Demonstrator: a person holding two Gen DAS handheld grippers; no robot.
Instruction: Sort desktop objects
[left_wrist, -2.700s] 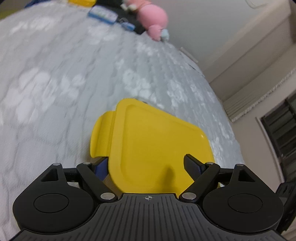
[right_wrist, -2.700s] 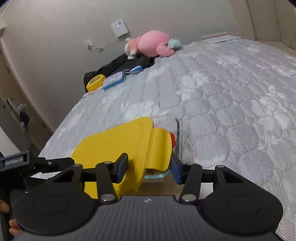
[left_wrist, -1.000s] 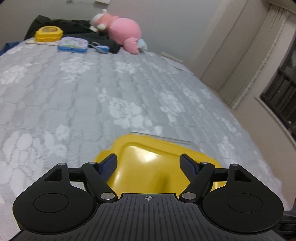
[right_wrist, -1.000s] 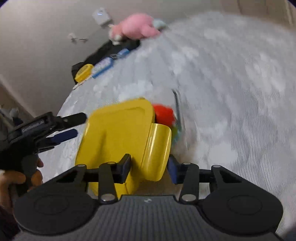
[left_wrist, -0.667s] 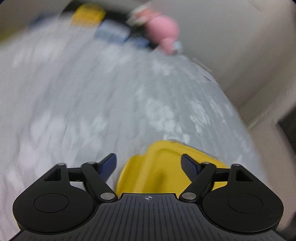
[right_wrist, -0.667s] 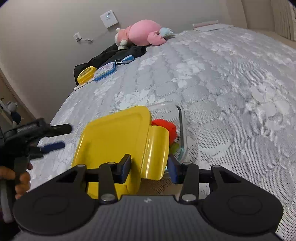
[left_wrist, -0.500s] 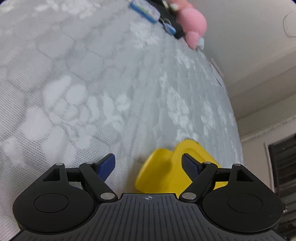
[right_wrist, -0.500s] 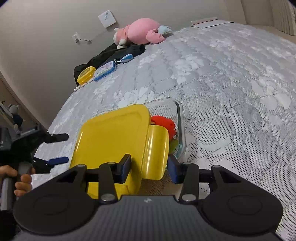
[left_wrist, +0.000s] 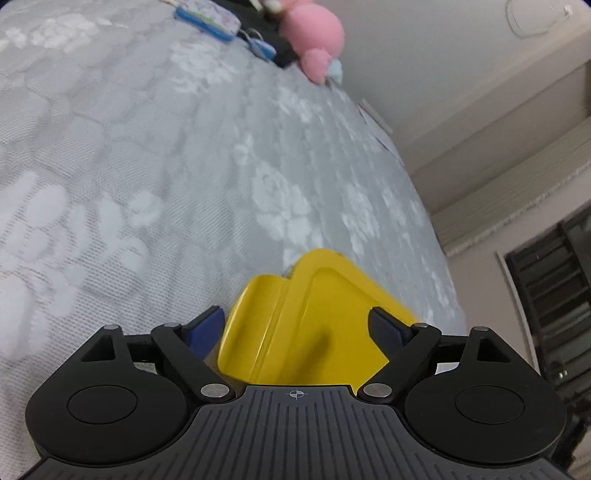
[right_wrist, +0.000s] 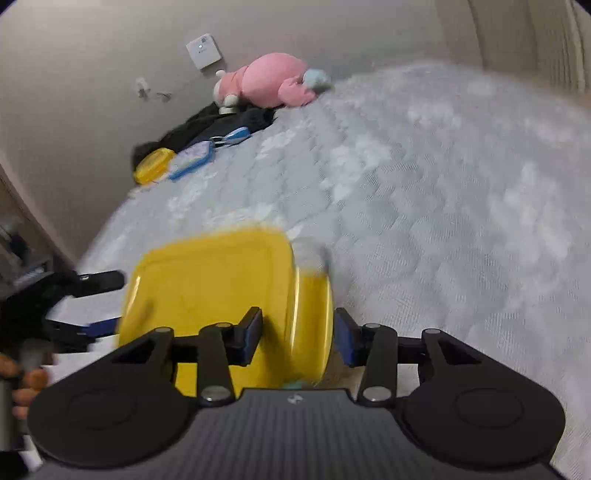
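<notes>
right gripper (right_wrist: 297, 334) clamps the yellow lid's (right_wrist: 207, 284) flap, lid stretching leftward; left gripper (left_wrist: 295, 328) open.

Grey quilted mattress (right_wrist: 461, 192) against beige wall (right_wrist: 92, 55), curtain (left_wrist: 517, 199) beside.

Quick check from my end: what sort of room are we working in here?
Most likely a bedroom. The work surface is a quilted grey mattress rather than a desk, a pink plush toy lies at its far end by the wall, and a curtain hangs at the side.
</notes>
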